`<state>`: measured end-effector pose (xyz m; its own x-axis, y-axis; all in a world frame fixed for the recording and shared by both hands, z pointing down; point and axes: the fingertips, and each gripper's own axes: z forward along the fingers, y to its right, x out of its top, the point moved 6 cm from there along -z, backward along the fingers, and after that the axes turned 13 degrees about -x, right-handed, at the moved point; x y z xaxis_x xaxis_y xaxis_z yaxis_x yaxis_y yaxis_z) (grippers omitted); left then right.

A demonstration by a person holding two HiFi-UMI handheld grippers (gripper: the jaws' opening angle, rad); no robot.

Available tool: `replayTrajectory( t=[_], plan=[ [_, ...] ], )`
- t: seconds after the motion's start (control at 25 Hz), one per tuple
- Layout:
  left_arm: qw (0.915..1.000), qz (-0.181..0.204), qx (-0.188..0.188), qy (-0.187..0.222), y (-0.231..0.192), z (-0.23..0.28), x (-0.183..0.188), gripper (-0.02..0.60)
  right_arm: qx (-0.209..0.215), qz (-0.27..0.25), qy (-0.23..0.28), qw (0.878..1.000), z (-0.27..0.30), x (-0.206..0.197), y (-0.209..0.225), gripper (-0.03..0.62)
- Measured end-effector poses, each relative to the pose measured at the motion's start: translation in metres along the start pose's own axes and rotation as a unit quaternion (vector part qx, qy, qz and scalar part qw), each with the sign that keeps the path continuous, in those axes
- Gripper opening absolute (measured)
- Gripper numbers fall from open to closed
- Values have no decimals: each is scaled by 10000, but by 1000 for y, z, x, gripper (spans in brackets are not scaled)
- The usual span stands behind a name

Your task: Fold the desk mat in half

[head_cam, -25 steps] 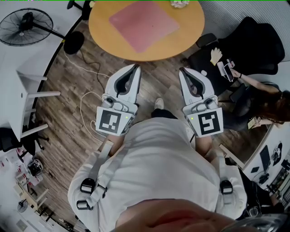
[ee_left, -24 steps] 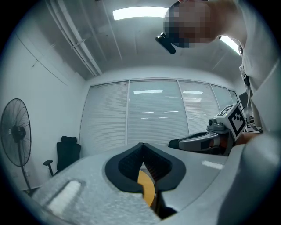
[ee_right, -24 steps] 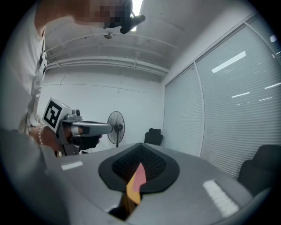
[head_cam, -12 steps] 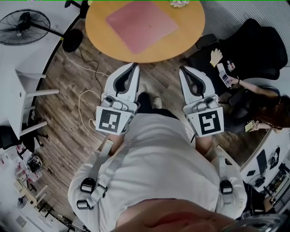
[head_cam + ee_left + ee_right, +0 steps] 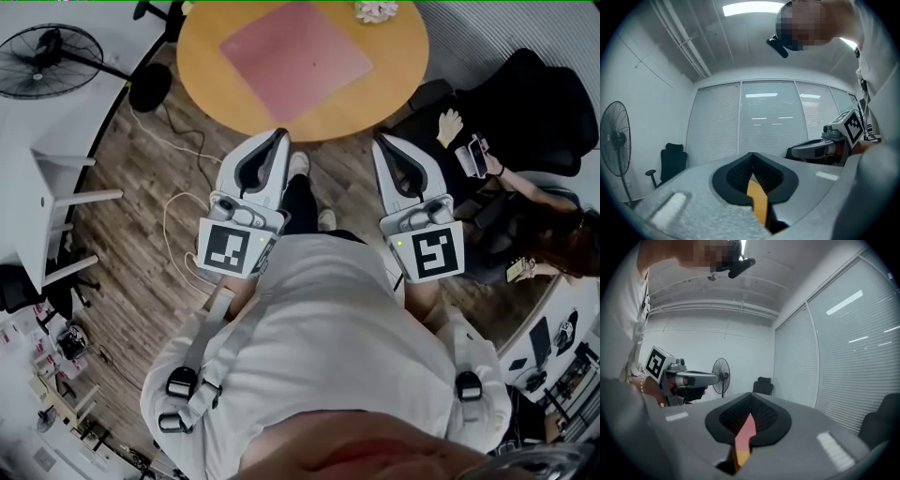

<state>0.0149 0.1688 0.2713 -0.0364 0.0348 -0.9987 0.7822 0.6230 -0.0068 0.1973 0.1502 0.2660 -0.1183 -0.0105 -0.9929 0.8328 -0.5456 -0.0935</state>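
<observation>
A pink desk mat (image 5: 295,49) lies flat and unfolded on the round wooden table (image 5: 394,84) at the top of the head view. Both grippers are held side by side above the wooden floor, short of the table's near edge. My left gripper (image 5: 278,139) is shut with nothing in it, and my right gripper (image 5: 382,142) is shut and empty too. In the left gripper view the jaws meet, and a sliver of table shows through my left gripper (image 5: 751,161). The slit of my right gripper (image 5: 750,404) shows pink mat above orange table.
A small white object (image 5: 375,9) sits at the table's far edge. A person sits in a black chair (image 5: 525,103) right of the table, holding a phone. A standing fan (image 5: 52,54) and a white desk (image 5: 56,187) are at the left. A cable (image 5: 173,216) lies on the floor.
The table has drawn slightly nearer in the head view and the person's feet have stepped forward. Both grippers stay shut and level.
</observation>
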Motion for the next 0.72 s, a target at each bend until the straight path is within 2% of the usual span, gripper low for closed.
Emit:
replayTrajectory(
  t=[0.72],
  plan=[
    [9995, -166, -249, 29, -131, 57, -13, 6, -111, -171, -65, 9998, 136, 11, 3, 5]
  ],
)
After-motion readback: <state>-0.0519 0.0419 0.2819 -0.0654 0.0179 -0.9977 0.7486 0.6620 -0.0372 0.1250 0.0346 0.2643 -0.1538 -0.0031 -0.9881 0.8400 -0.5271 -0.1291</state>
